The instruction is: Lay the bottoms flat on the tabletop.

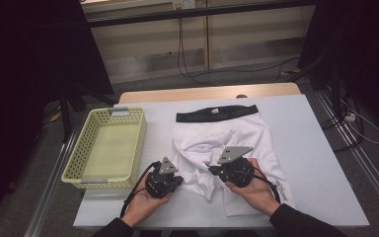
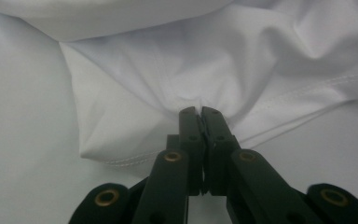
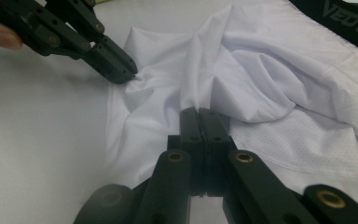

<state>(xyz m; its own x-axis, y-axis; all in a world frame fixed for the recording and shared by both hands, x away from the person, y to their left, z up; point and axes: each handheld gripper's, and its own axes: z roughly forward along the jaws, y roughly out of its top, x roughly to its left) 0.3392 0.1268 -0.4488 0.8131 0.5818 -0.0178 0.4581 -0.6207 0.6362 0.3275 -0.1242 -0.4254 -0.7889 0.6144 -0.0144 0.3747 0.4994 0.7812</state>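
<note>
White shorts [image 1: 227, 140] with a black waistband [image 1: 217, 114] lie on the white table [image 1: 321, 182], the waistband at the far side. The near left leg is bunched and folded up. My left gripper [image 1: 175, 178] is shut on the hem of that leg; in the left gripper view the jaws pinch the white cloth [image 2: 168, 79] at the left gripper's tips [image 2: 200, 111]. My right gripper [image 1: 212, 170] is shut on a fold of the same cloth [image 3: 242, 84] nearer the crotch, at the right gripper's tips [image 3: 199, 111]. The left gripper [image 3: 121, 70] appears at upper left in the right gripper view.
A pale yellow plastic basket [image 1: 76, 163] stands at the table's left edge, nothing in it. A person's hands hold both grippers from the near edge. Cables and dark stands are on the floor beyond the table.
</note>
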